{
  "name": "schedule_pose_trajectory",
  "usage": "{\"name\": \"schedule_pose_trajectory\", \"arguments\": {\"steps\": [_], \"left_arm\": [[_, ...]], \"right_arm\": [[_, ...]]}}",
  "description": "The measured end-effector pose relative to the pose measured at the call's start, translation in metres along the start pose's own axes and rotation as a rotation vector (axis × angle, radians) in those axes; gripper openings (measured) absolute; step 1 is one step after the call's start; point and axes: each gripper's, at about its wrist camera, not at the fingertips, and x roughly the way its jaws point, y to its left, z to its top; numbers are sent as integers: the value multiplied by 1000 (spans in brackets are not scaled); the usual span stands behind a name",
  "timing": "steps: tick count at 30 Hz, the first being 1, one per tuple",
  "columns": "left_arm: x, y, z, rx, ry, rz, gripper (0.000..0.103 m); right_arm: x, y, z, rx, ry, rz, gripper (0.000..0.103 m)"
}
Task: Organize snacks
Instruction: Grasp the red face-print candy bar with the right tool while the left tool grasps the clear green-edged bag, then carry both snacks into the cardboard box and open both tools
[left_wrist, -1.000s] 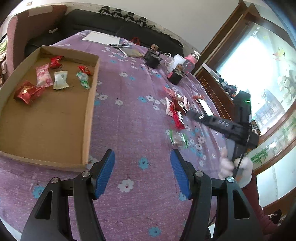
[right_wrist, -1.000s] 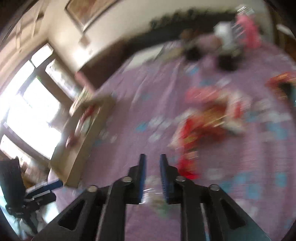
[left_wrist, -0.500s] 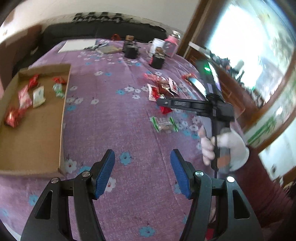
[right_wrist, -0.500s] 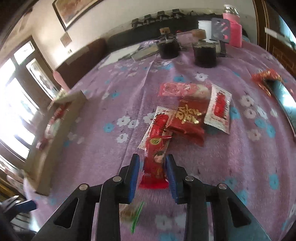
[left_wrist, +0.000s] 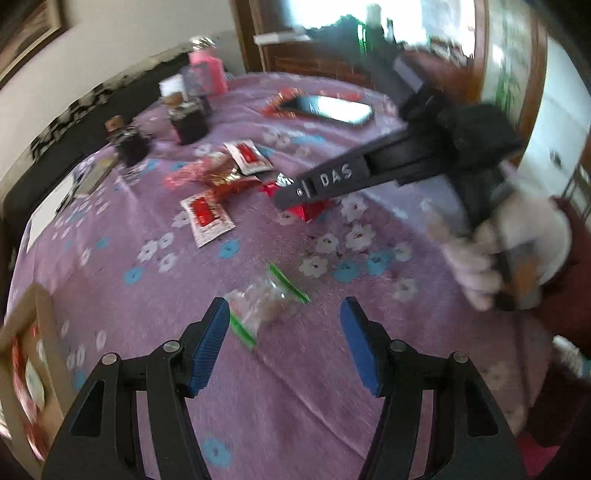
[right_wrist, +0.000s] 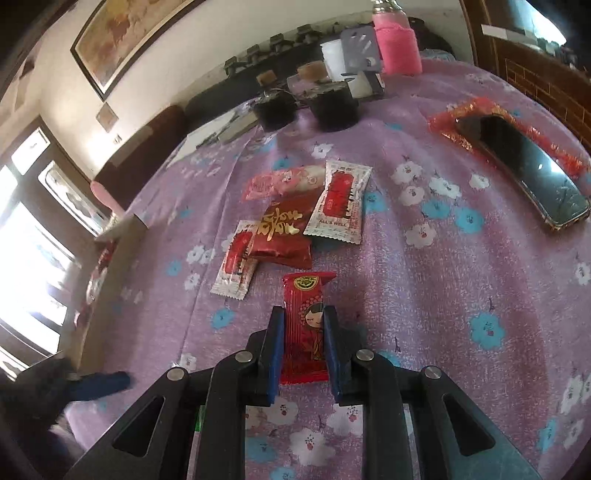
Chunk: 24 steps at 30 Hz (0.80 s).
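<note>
The right gripper (right_wrist: 303, 319), jaws just closing onto the red wrapper (right_wrist: 306, 321) near the phone (right_wrist: 524, 173), may crush it; left gripper (left_wrist: 284, 343) half-open, empty.

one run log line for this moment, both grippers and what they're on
right gripper: closing around red doll-print snack bar on tablecloth | left gripper: open, empty, above clear green-edged candy packet
</note>
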Motion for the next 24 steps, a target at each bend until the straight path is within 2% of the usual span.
{"name": "schedule_pose_trajectory", "arguments": {"steps": [5,7,11,12,13,16,20,24], "left_arm": [[18,10,10,-13,10,-31,61],[30,10,10,-13,53,-39,63],[33,14,10,-71,63,-89,63],[32,16,9,-89,66,-87,61],[32,17,8,-101,65,-89,47],[25,20,6,-147,44,-86,34],[15,25,2,-199,17,-68,30],[-2,35,-6,-276,-23,-92,25]], "right_arm": [[0,1,1,-5,-3,-2,23],[0,1,0,-3,-2,-1,23],[0,2,0,-1,-5,-2,23],[0,2,0,-1,-7,-3,22],[0,1,0,-1,-8,-5,22],[-2,0,-1,2,-19,-12,22],[-8,0,-2,7,-52,-29,21],[-14,-1,-1,12,-89,-47,21]]}}
